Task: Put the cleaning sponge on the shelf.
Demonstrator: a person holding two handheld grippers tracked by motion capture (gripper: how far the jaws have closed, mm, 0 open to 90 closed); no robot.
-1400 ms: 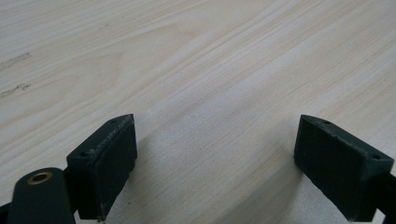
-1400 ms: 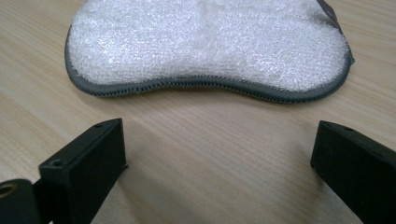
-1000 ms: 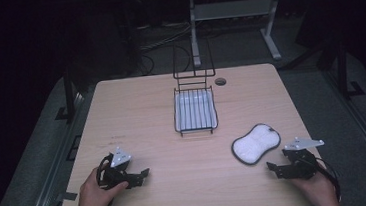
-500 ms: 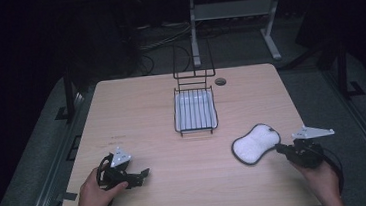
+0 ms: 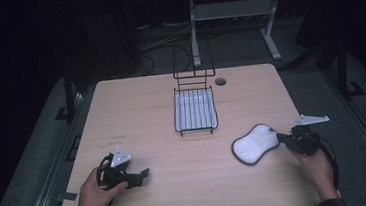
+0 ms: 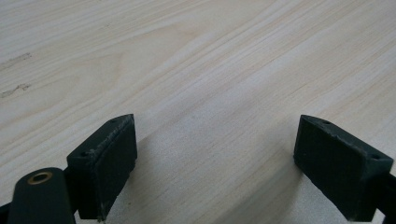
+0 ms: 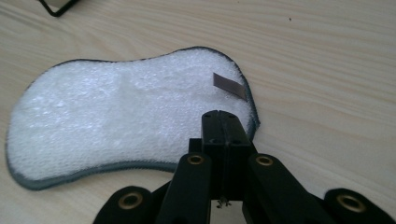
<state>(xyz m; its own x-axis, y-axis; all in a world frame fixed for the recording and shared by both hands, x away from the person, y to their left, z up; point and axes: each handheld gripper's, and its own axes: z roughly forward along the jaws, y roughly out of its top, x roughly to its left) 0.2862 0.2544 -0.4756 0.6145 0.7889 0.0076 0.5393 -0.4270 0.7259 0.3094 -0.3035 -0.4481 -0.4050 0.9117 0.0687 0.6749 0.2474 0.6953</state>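
A white scrub pad with a dark rim [image 5: 255, 143] lies flat on the wooden table [image 5: 147, 116], right of centre. My right gripper [image 5: 281, 138] is at the pad's right end, held by a hand. In the right gripper view its jaws are pressed together over the pad's near edge [image 7: 126, 116], and the gripper [image 7: 224, 119] is shut with nothing visible between the tips. A small grey tag [image 7: 229, 85] sticks up from the pad. My left gripper [image 5: 144, 174] rests at the front left of the table. It stands open [image 6: 215, 154] over bare wood.
A black wire rack with a white tray [image 5: 195, 113] stands at the table's middle back, its tall wire end facing away. A round cable hole [image 5: 220, 81] sits behind it. A desk frame [image 5: 233, 8] stands on the floor beyond.
The right gripper has moved away from the front edge, up to the pad's right end. The left gripper and the pad have stayed put.
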